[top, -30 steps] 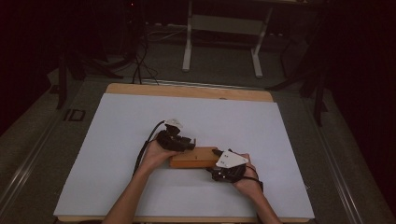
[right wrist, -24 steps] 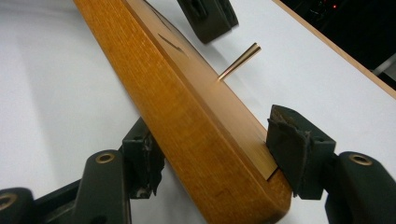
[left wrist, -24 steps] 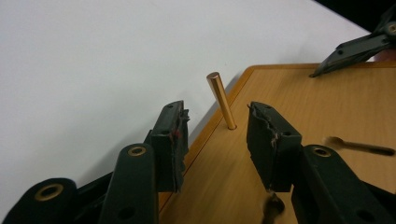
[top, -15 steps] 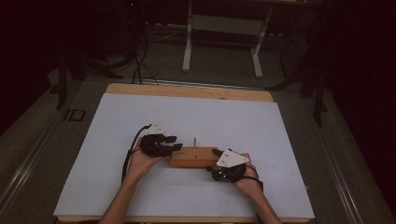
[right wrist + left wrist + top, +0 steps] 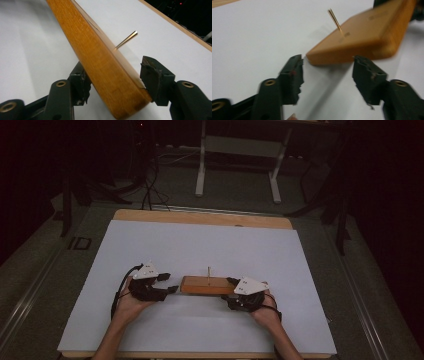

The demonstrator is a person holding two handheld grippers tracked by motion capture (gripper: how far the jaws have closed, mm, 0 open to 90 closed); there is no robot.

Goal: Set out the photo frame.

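Holding the wooden block [image 5: 207, 285] flat on the table [image 5: 200, 245]: right gripper [image 5: 117, 80] jaws clamped on its end, pin [image 5: 208, 272] standing. Left gripper [image 5: 327, 75] jaws just opened, empty, beside the other end; regrasp looks next.

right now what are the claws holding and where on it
The right claw grips the wooden block across its right end. The left claw holds nothing: its jaws have just been opening and stand apart, short of the block's left end.
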